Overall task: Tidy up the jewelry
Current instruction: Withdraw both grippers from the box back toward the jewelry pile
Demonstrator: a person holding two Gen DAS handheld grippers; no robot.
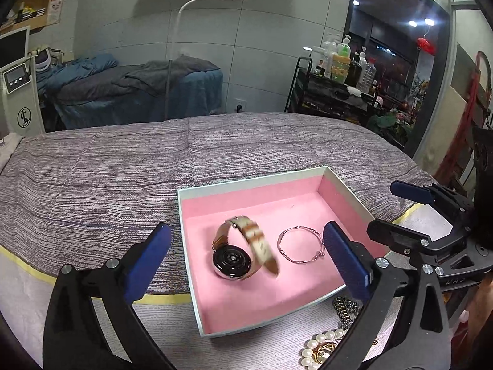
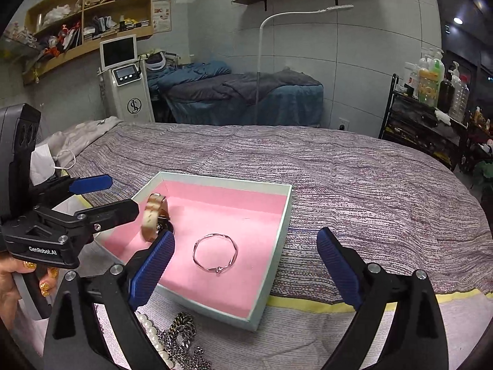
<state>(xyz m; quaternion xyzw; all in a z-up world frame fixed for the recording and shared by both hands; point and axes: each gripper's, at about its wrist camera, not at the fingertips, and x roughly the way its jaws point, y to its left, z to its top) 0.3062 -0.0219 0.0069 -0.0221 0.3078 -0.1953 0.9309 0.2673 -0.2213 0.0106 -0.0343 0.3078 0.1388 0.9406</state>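
A pale box with pink lining (image 1: 345, 209) (image 2: 277, 246) sits on the bed. Inside it lie a watch with a beige strap (image 1: 234, 259) (image 2: 154, 219), blurred as if in motion, and a thin silver bangle (image 1: 300, 245) (image 2: 215, 252). My left gripper (image 1: 246, 259) is open above the watch and holds nothing. My right gripper (image 2: 246, 265) is open over the box near the bangle and is empty; it also shows at the right of the left wrist view (image 1: 409, 191). A pearl string (image 1: 320, 345) (image 2: 151, 326) and a dark metal chain (image 1: 345, 308) (image 2: 181, 330) lie in front of the box.
The bed has a grey-purple woven cover (image 1: 123, 178) (image 2: 369, 185) with a yellow stripe (image 2: 308, 303) near the front. A white face mask (image 2: 46, 160) lies at the left edge. A trolley with bottles (image 2: 431, 98) stands far right.
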